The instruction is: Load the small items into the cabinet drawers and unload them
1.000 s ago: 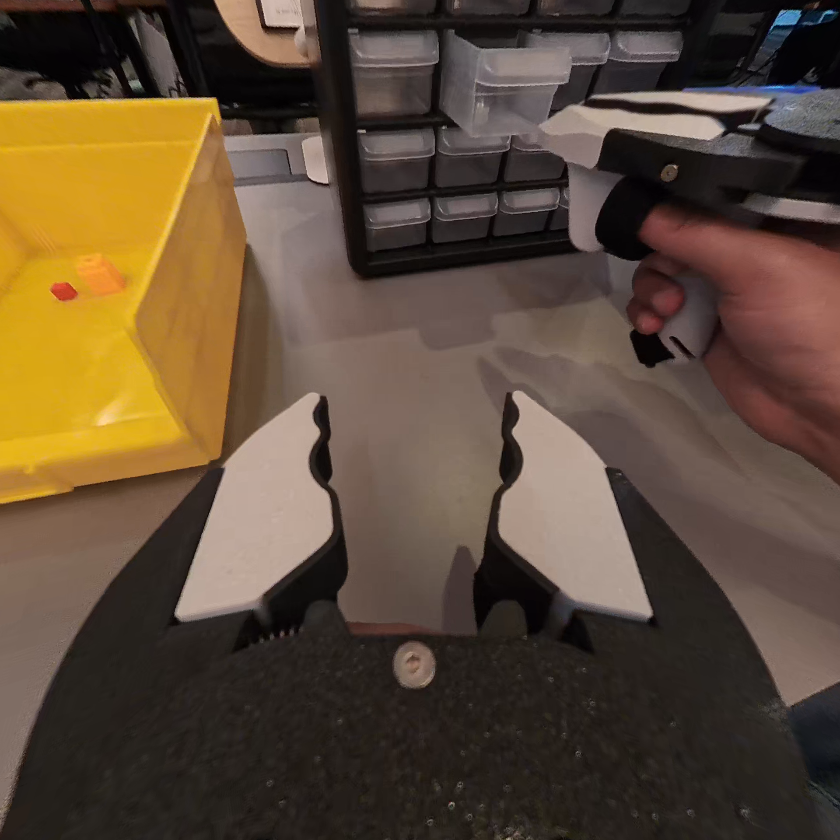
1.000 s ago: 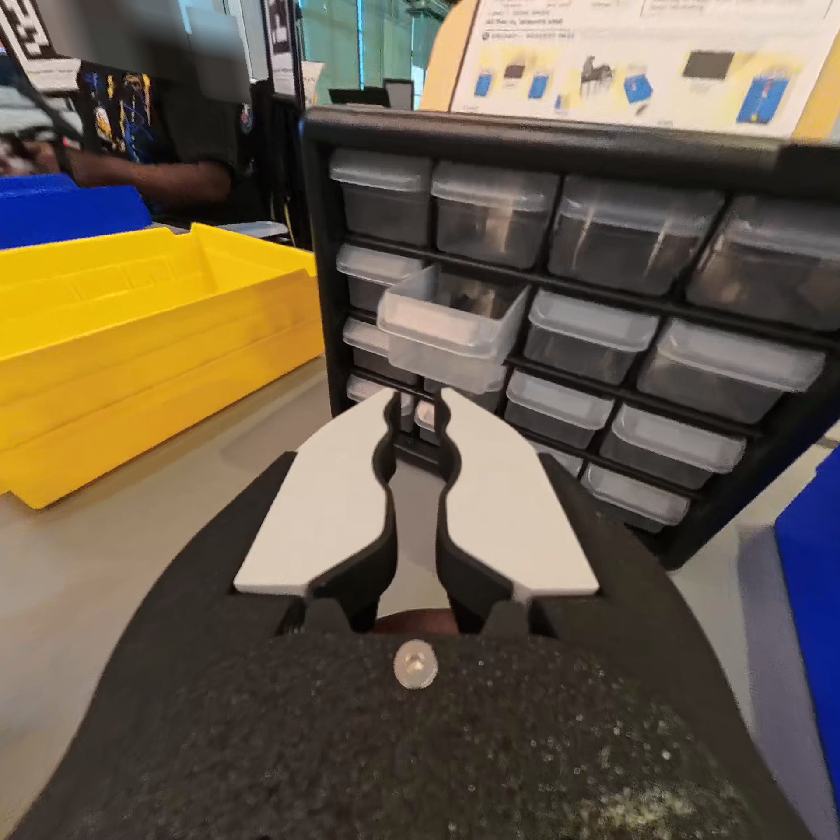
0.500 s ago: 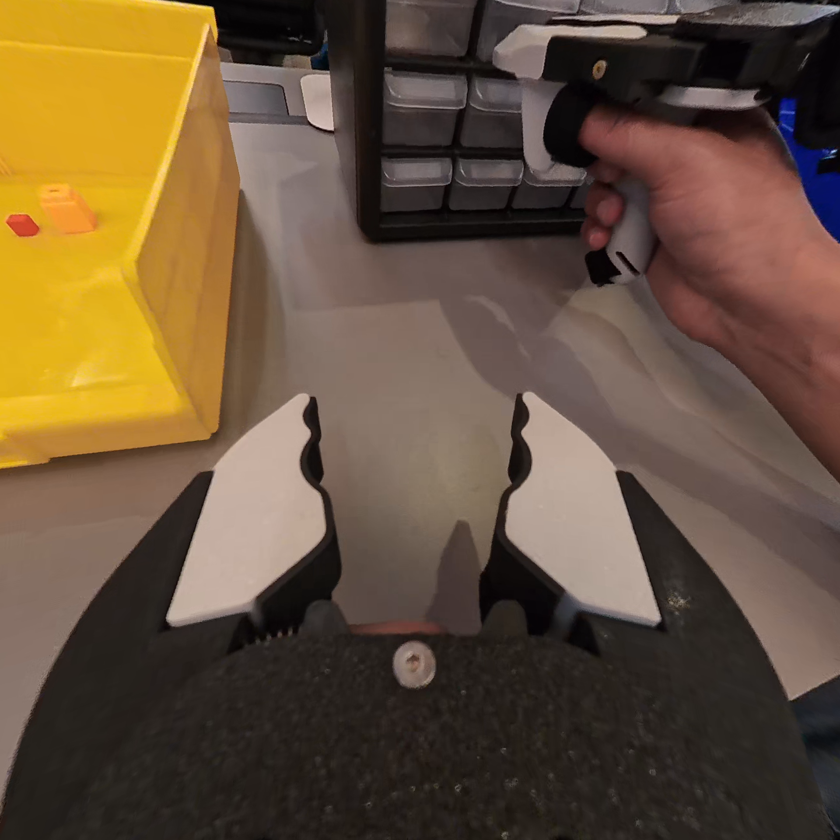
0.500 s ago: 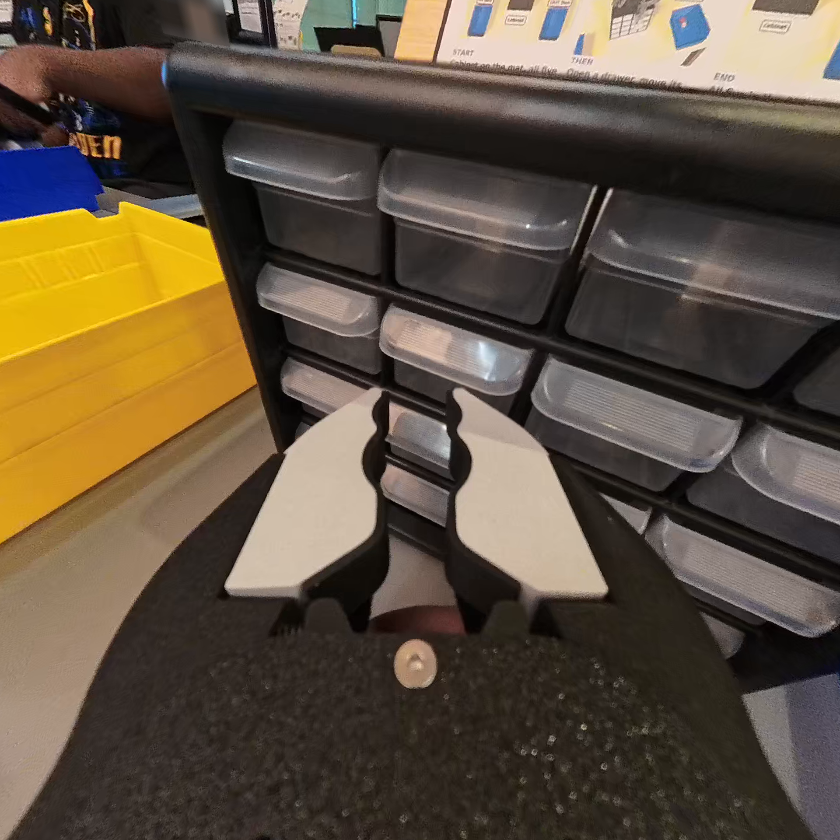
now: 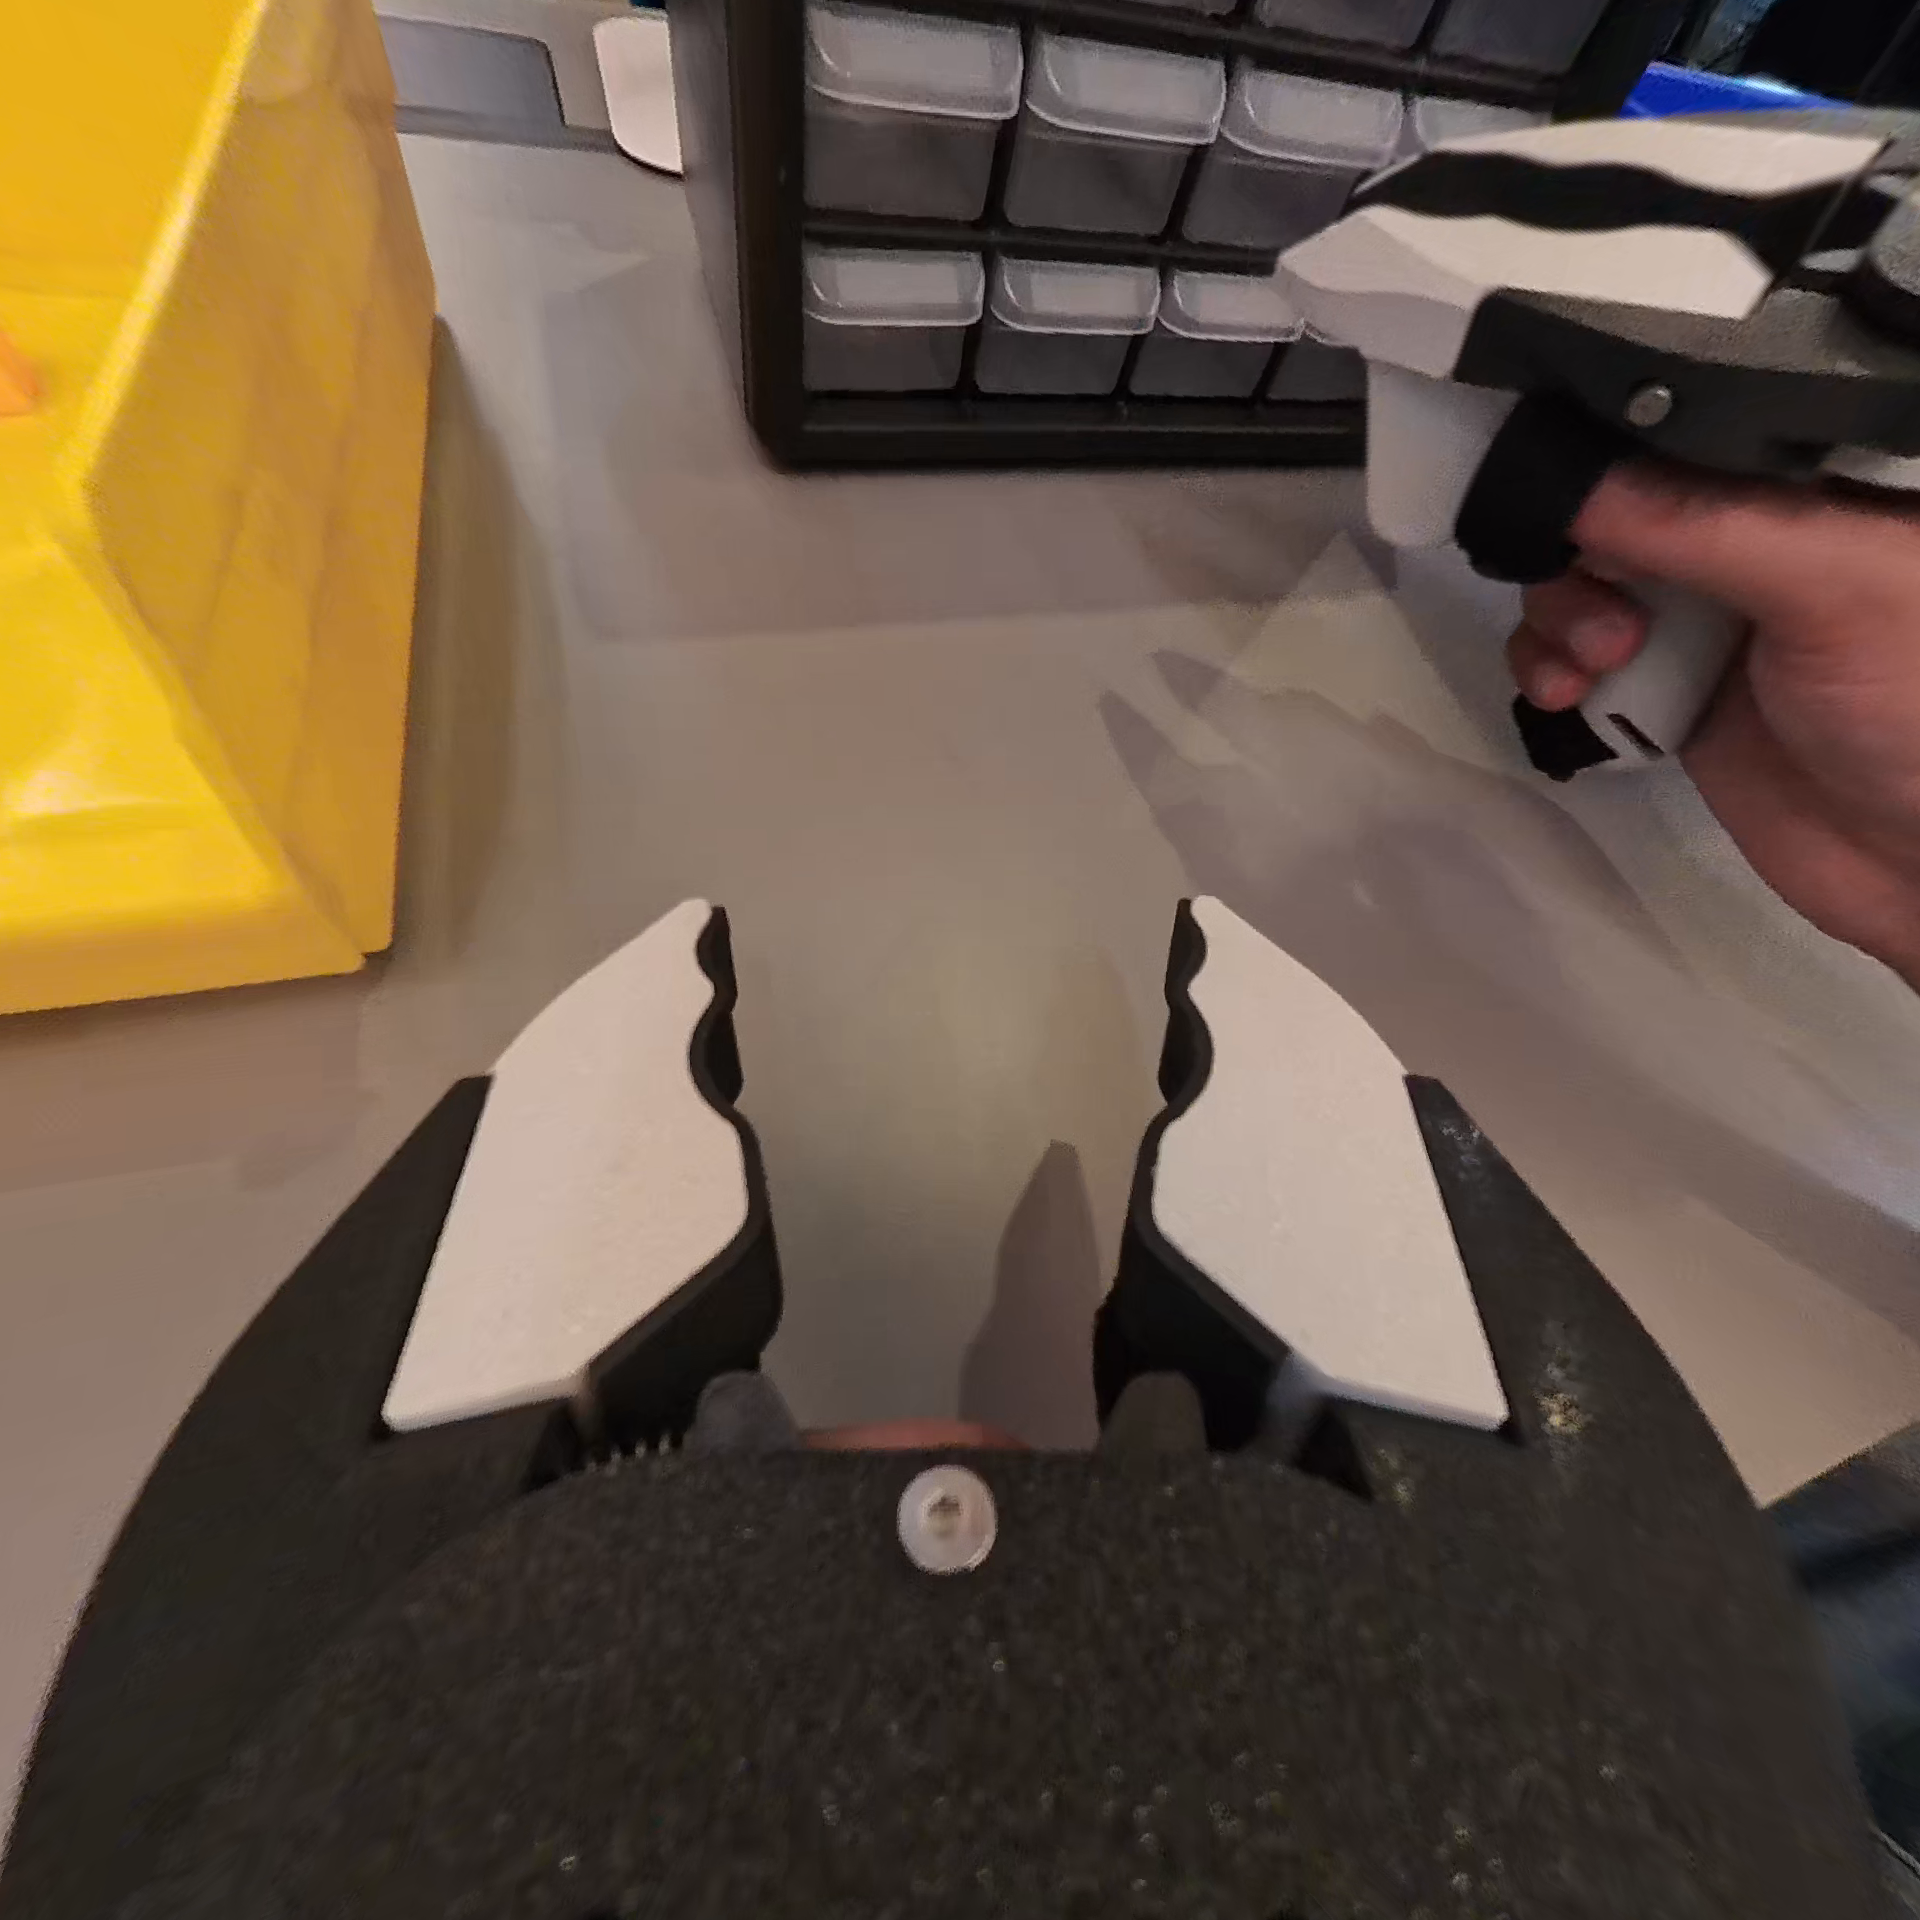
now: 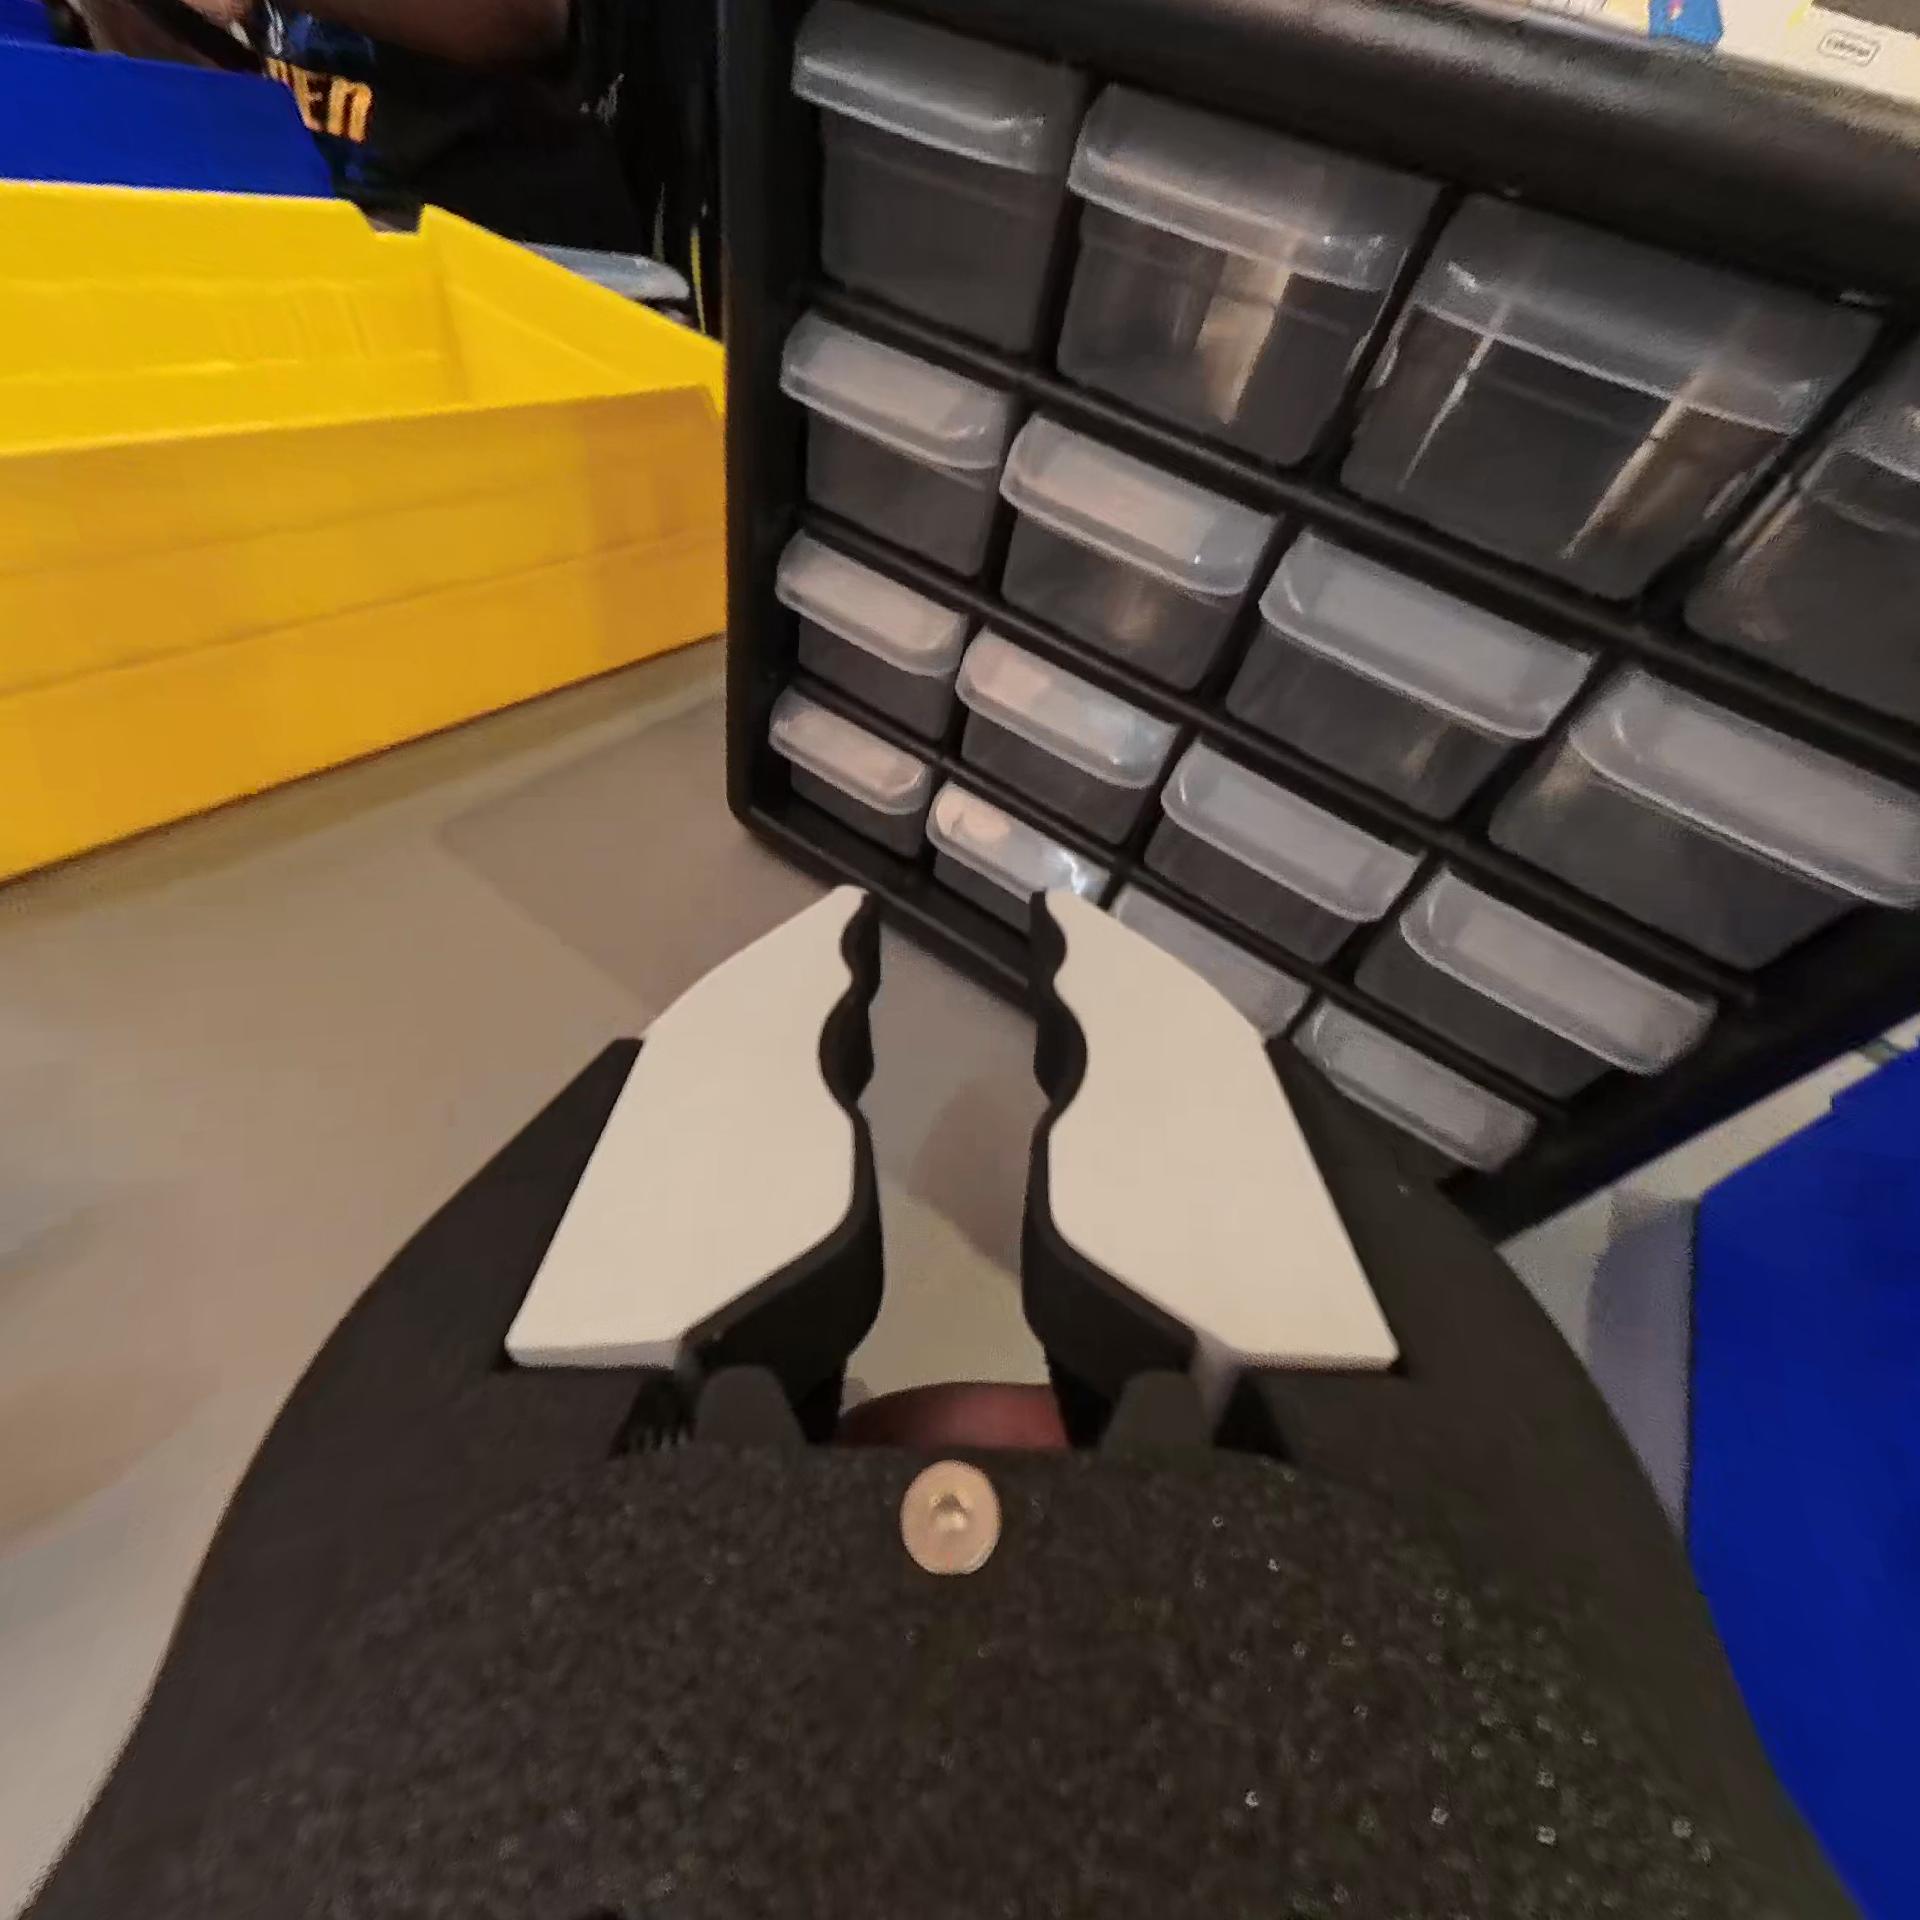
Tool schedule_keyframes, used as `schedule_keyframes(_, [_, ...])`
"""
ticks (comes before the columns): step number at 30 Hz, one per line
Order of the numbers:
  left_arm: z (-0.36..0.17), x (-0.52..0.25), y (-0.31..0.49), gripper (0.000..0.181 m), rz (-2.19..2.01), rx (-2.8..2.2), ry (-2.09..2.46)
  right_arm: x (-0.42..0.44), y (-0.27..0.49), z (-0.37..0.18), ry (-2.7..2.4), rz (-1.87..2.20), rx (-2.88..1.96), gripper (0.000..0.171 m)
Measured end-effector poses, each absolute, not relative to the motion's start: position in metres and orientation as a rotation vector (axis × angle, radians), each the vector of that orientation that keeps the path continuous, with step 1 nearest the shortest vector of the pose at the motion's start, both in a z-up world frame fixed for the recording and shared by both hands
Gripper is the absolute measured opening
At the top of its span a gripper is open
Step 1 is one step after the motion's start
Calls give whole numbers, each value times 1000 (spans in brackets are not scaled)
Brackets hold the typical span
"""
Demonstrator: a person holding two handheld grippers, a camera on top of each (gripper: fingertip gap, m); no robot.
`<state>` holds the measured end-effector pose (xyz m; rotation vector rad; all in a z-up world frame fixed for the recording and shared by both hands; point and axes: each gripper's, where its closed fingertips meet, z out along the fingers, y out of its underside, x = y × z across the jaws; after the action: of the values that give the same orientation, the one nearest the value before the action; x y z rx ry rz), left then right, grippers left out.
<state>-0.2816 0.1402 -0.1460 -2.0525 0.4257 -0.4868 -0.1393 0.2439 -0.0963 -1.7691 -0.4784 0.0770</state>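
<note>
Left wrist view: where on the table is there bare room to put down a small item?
The grey table is bare between the yellow bin on the left, the black drawer cabinet behind, and the open, empty left gripper in front. It is crowded on the right, where a hand holds the right gripper near the cabinet.

Bare worktop (image 5: 852, 748) lies open between the yellow bin (image 5: 239, 540) at left and the drawer cabinet (image 5: 1039, 436) at the far side; a blue bin (image 6: 1829, 1403) blocks the right.
</note>
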Motion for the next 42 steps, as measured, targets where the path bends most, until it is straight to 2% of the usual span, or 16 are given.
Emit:
schedule_keyframes(14, [-152,-281,130,77,-576,-2104,368,-132,137,-112,-576,-4,-1884,27])
schedule_keyframes(26, [-150,-293,123,76,-584,-2111,316,-132,103,-117,-750,-142,-1878,28])
schedule_keyframes(31, [-146,-294,114,76,-567,-2091,335,-131,106,-101,-763,-248,-1795,28])
schedule_keyframes(42, [-155,-280,120,76,-585,-2122,386,-104,197,-45,-997,-1074,-1292,24])
